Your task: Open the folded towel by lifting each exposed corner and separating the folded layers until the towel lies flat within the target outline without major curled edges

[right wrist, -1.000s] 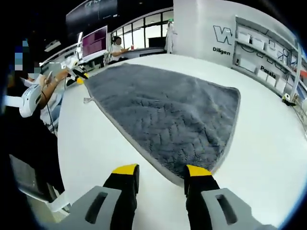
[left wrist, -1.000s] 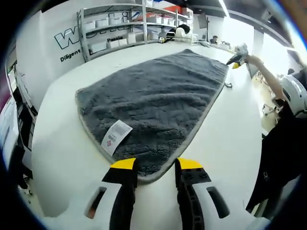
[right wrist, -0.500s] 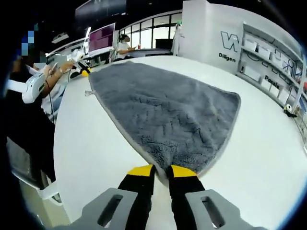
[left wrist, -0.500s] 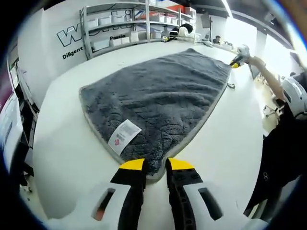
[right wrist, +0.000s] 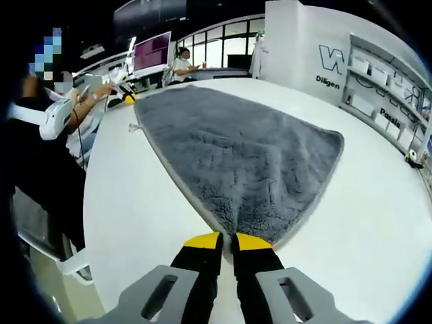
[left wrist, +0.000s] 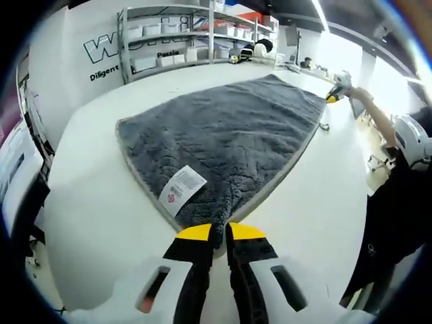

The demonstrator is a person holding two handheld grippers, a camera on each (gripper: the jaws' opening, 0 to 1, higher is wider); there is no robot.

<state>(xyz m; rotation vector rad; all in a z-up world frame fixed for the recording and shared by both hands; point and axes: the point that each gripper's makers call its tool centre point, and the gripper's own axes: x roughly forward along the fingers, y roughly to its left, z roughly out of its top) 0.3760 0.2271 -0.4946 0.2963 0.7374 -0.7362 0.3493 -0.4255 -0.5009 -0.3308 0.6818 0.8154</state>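
Grey towel (left wrist: 229, 142) on white table (left wrist: 88, 223): left gripper (left wrist: 217, 233) and right gripper (right wrist: 227, 237), jaws apart a second ago, now clamped on adjacent corners, ready for lifting.

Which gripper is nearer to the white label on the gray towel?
Left. The left gripper pinches the towel corner beside the white label; the right gripper holds another corner.

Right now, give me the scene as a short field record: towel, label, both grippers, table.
towel: grey towel, spread on the white table, two corners pinched and slightly bunched
label: white care label near the left gripper's corner
left gripper: left gripper shut on a towel corner
right gripper: right gripper shut on another corner
background: shelving behind the table
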